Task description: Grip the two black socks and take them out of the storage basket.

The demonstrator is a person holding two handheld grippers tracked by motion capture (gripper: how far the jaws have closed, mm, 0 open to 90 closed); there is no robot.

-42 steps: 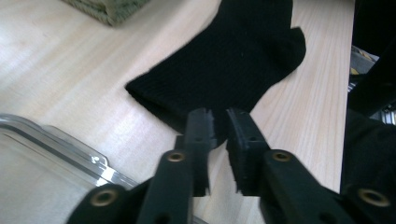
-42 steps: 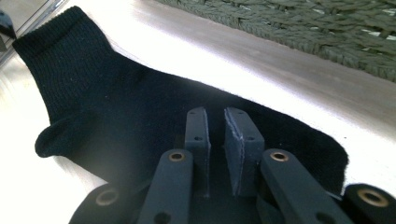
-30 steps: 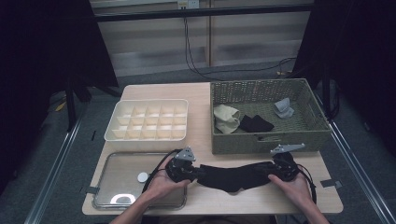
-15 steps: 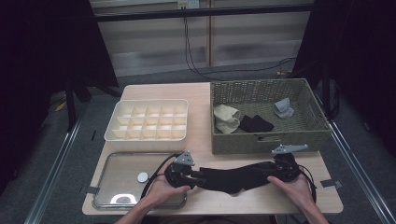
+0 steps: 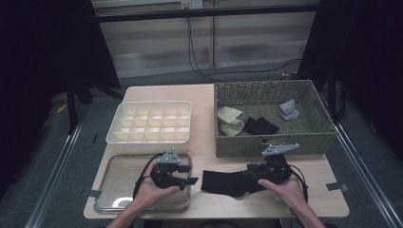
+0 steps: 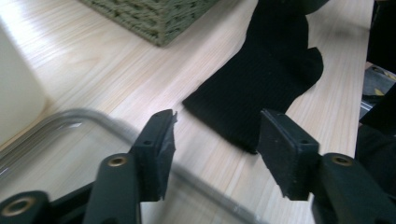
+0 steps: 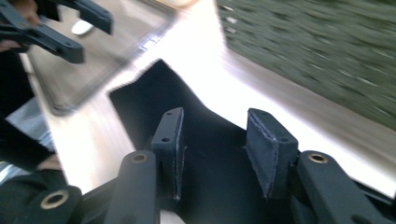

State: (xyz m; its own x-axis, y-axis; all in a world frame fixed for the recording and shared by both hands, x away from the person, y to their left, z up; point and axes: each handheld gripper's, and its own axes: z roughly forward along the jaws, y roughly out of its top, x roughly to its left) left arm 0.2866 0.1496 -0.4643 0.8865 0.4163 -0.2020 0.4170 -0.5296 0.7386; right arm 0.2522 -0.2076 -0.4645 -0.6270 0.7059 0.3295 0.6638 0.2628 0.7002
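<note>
A black ribbed fabric sock (image 5: 223,183) lies flat on the light wooden table (image 5: 204,142), just in front of the olive woven rectangular basket (image 5: 271,142), between the two hands. The high view shows the left tool (image 5: 190,180) over the clear lidded tray with a metal rim (image 5: 119,173), short of the sock's near end, and the right tool (image 5: 252,178) at the sock's other end, though there the jaws' gap is too small to read. The left gripper view settles it for that side: its jaws stand wide apart with nothing between them, the sock's edge (image 6: 261,88) lying just beyond the tray's rim (image 6: 93,116). The right gripper view, blurred, shows its jaws parted over the sock (image 7: 187,121), fabric lying between them without being pinched. The basket holds a beige cloth (image 5: 229,120), a black cloth (image 5: 260,126) and a grey cloth (image 5: 288,110); left of it sits a cream plastic divided box (image 5: 151,122).
</note>
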